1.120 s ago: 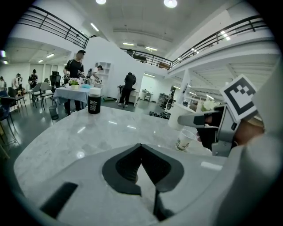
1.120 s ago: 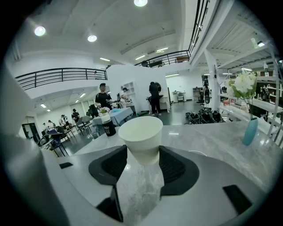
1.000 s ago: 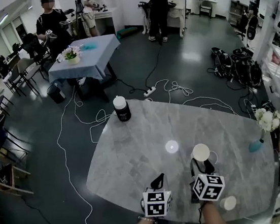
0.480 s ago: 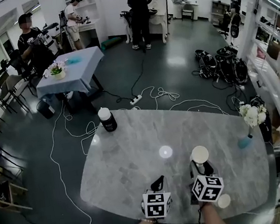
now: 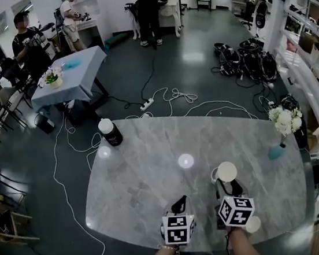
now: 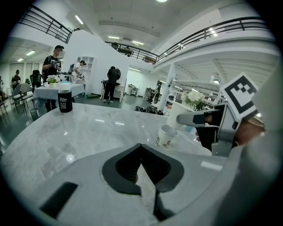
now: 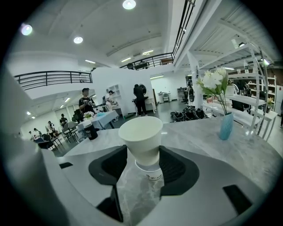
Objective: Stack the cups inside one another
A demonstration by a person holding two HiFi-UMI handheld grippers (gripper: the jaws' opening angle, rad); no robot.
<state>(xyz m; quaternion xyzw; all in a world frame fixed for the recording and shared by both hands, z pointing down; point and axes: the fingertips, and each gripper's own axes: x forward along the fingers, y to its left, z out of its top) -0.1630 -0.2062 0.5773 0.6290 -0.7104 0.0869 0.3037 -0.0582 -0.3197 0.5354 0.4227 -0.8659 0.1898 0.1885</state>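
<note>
My right gripper (image 5: pixel 229 185) is shut on a plain white paper cup (image 5: pixel 227 171), pads against its sides, mouth upward (image 7: pixel 141 134). Directly below it a second cup with print (image 7: pixel 151 175) stands on the marble table (image 5: pixel 137 179). The held cup's base sits at that cup's rim; I cannot tell whether it has entered. In the left gripper view the printed cup (image 6: pixel 167 136) stands just left of the right gripper. My left gripper (image 5: pixel 180 204) hovers beside it, tips together and holding nothing (image 6: pixel 140 148).
A black bottle with a white lid (image 5: pixel 111 132) stands at the table's far left corner. A blue vase of white flowers (image 5: pixel 277 151) is at the right edge. A white round thing (image 5: pixel 253 224) lies by the near edge. Cables and people are beyond.
Both grippers have drifted rightward over the table, away from the black bottle and nearer the vase. The right one keeps its hold on the white cup.
</note>
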